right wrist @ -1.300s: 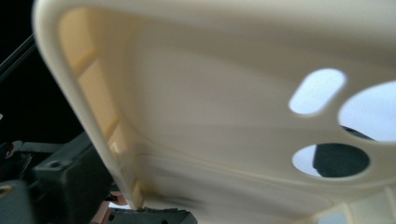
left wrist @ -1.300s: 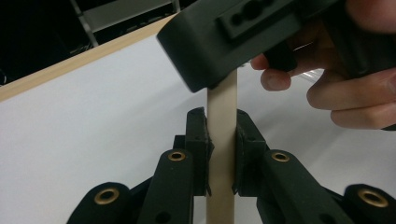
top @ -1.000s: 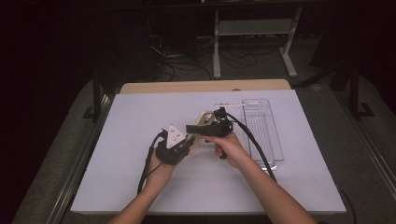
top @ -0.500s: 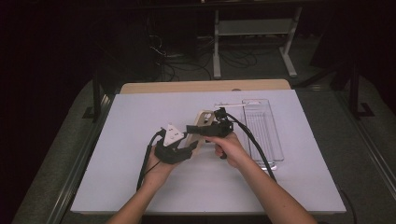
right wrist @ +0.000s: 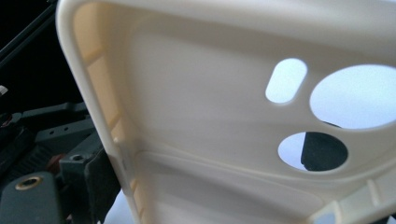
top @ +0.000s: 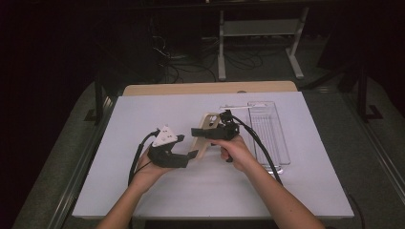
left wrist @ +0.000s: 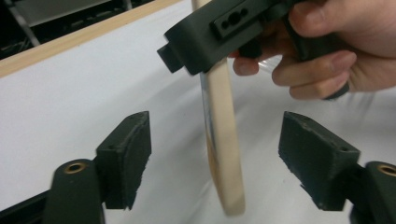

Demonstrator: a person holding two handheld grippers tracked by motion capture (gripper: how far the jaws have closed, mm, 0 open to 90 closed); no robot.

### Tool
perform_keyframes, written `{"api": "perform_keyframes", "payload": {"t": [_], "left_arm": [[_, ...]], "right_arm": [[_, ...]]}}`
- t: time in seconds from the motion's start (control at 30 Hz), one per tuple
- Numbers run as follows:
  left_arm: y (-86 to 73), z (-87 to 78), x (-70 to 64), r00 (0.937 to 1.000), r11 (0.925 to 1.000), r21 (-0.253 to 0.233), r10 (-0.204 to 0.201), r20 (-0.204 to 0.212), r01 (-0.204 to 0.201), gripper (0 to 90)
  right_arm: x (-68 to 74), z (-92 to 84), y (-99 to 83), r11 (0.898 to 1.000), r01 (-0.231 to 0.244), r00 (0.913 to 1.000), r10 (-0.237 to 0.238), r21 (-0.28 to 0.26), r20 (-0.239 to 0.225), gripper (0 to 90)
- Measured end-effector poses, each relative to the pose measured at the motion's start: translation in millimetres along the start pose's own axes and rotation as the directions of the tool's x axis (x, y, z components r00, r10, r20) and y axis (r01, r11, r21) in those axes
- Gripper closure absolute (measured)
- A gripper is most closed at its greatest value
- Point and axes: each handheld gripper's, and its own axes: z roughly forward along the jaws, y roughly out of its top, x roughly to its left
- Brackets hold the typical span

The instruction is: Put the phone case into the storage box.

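White table point(top: 143, 114) left open; clear tray point(top: 270, 133) blocks right

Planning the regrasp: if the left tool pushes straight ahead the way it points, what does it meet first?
The cream phone case, edge-on between the left tool's open pads, which have just been opening. Beyond it come the right tool and its hand; depth is unclear.

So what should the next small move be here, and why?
Probably draw the left gripper clear: its jaws have just been opening, and its pads stand apart from the cream phone case hanging edge-on between them. The right gripper holds the case above the white table.
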Motion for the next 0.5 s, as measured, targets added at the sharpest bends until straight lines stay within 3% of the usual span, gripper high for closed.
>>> {"api": "perform_keyframes", "payload": {"t": [0.27,0.37,0.43,0.5], "left_arm": [[-12.0,-13.6,8.2,0.9987,0.9985,0.020,0.051,0.011,-0.051,14.4],[-18.0,-19.5,11.3,0.9986,0.9987,0.014,0.049,0.018,-0.049,13.2],[-22.6,-22.9,13.0,0.9984,0.9985,0.010,0.054,0.014,-0.055,12.7],[-29.8,-26.1,15.4,0.9983,0.9983,0.013,0.057,0.009,-0.057,9.7]], "right_arm": [[0.7,-2.2,1.1,1.000,-0.005,1.0000,0.005,0.002,-0.003,9.3],[0.7,-3.2,1.7,1.000,-0.009,1.0000,0.009,0.002,-0.002,9.3],[-1.8,-2.8,2.4,0.999,0.029,0.9996,-0.029,-0.020,0.001,9.3],[-1.1,-3.7,2.7,1.000,0.018,0.9998,-0.018,-0.015,-0.001,9.4]]}}
